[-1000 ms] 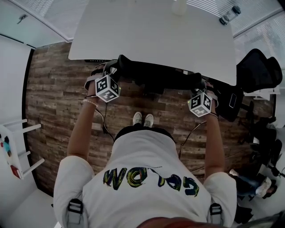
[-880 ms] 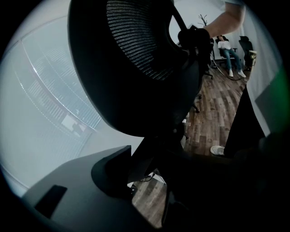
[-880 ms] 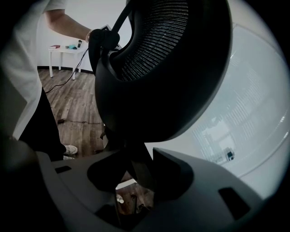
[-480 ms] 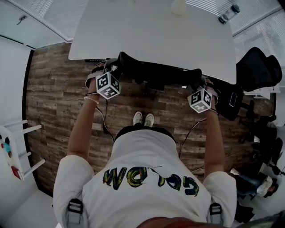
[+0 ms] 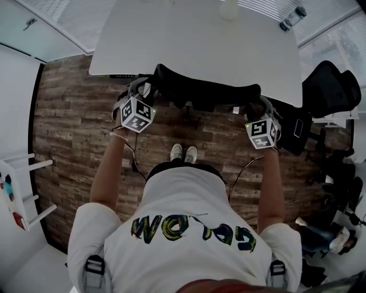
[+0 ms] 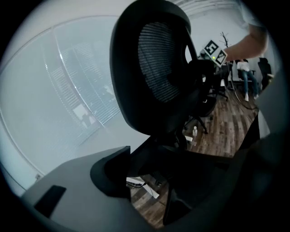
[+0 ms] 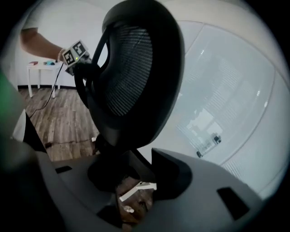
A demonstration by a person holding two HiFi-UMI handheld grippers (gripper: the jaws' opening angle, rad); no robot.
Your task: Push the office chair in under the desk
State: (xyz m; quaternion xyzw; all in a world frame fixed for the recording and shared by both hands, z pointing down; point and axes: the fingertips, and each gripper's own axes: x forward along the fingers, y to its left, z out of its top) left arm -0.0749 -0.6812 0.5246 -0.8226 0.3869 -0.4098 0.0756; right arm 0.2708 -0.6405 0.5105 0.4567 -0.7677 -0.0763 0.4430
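A black mesh-backed office chair [image 5: 206,91] stands at the near edge of the white desk [image 5: 194,40], with its seat hidden under the top. My left gripper [image 5: 144,91] is at the backrest's left end and my right gripper [image 5: 258,109] at its right end. In the left gripper view the backrest [image 6: 154,68] rises just ahead of the left gripper [image 6: 149,176], whose jaws are opening with floor showing between them. In the right gripper view the backrest [image 7: 131,77] stands ahead of the right gripper [image 7: 133,176], whose jaws are closing a little without pressing on anything.
A clear bottle [image 5: 294,18] and a white cup [image 5: 230,8] sit on the desk's far side. A second black chair [image 5: 331,88] and a black bag [image 5: 294,131] stand at the right. A small white table [image 5: 14,191] is at the left. The floor is wood plank.
The chair has slid a little farther under the desk. Both grippers have drawn back slightly toward me, and the left jaws have come off the backrest.
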